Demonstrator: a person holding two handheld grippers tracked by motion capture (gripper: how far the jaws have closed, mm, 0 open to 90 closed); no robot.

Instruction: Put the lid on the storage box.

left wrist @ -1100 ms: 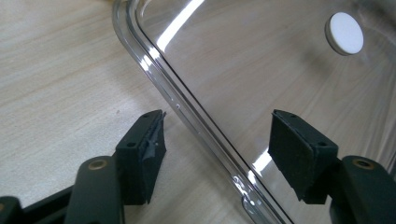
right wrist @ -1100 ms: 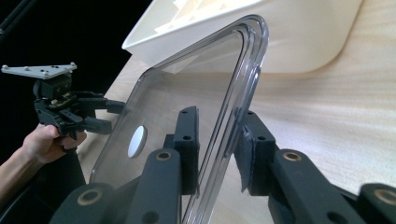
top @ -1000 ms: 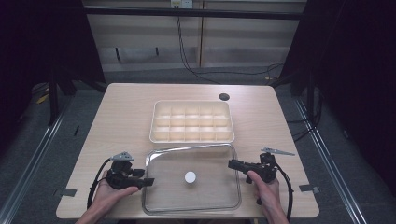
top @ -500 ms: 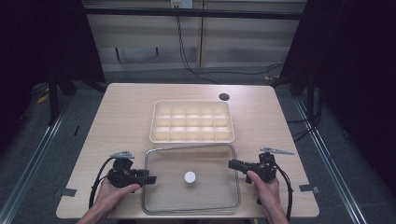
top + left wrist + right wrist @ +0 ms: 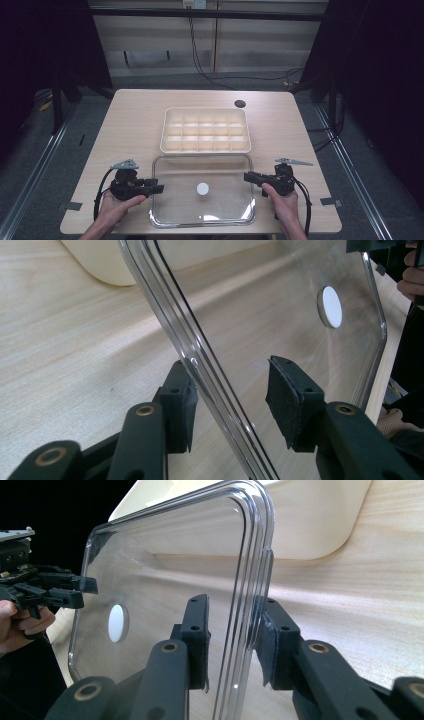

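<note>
A clear rectangular lid (image 5: pixel 200 212) with a white disc (image 5: pixel 202 188) at its middle lies flat on the table, in front of a cream compartment tray (image 5: pixel 164 131). My left gripper (image 5: pixel 159 189) straddles the lid's left rim. In the left gripper view the jaws (image 5: pixel 232 390) have just been closing; one pad (image 5: pixel 186 405) is at the rim and the other stands apart. My right gripper (image 5: pixel 247 176) straddles the right rim. Its jaws (image 5: pixel 232 630) have just been opening; one pad (image 5: pixel 267 645) rests against the rim and a gap shows at the other.
The tray's several compartments hold nothing that I can see. A dark round hole (image 5: pixel 240 104) sits in the tabletop behind the tray. The table's front edge runs just below both hands. Cables trail from both grippers.
My left gripper has shifted slightly right onto the lid's left rim. The lid, the tray and the right gripper have stayed where they were.
</note>
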